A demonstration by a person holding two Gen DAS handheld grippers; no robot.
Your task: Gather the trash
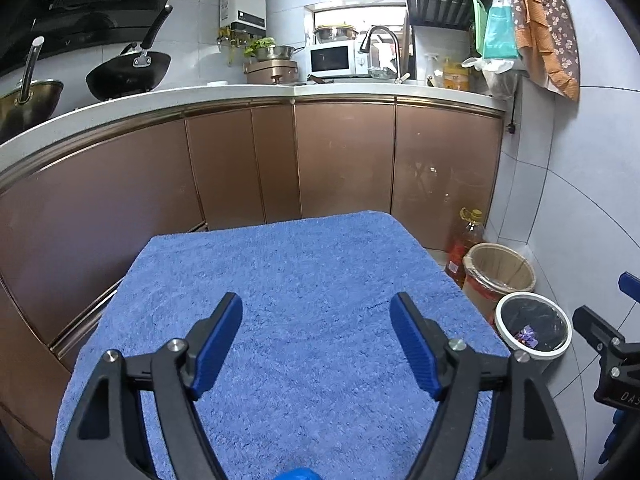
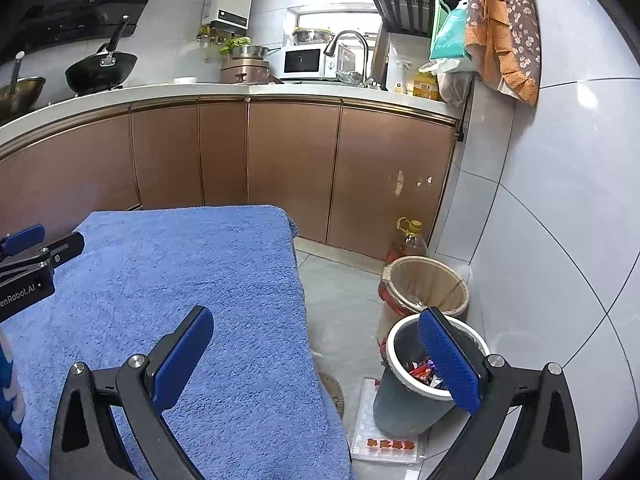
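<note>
My left gripper (image 1: 316,308) hangs open over the blue towel (image 1: 280,280), with nothing between its blue pads. My right gripper (image 2: 316,320) is open too, spanning the towel's right edge (image 2: 200,280) and the floor. Its right finger (image 2: 448,356) stands in front of the grey bin (image 2: 404,400) with the white rim. Wrappers (image 2: 420,370) lie inside that bin. The left wrist view shows the same bin (image 1: 534,326) on the floor to the right of the towel, with a purple wrapper (image 1: 526,336) in it. No trash shows on the towel.
A tan bin (image 2: 428,286) and an oil bottle (image 2: 408,240) stand behind the grey bin by the tiled wall. Brown cabinets (image 1: 344,160) run behind the towel under a white counter (image 1: 240,94) with woks, a microwave and a tap. A clear packet (image 2: 384,446) lies on the floor.
</note>
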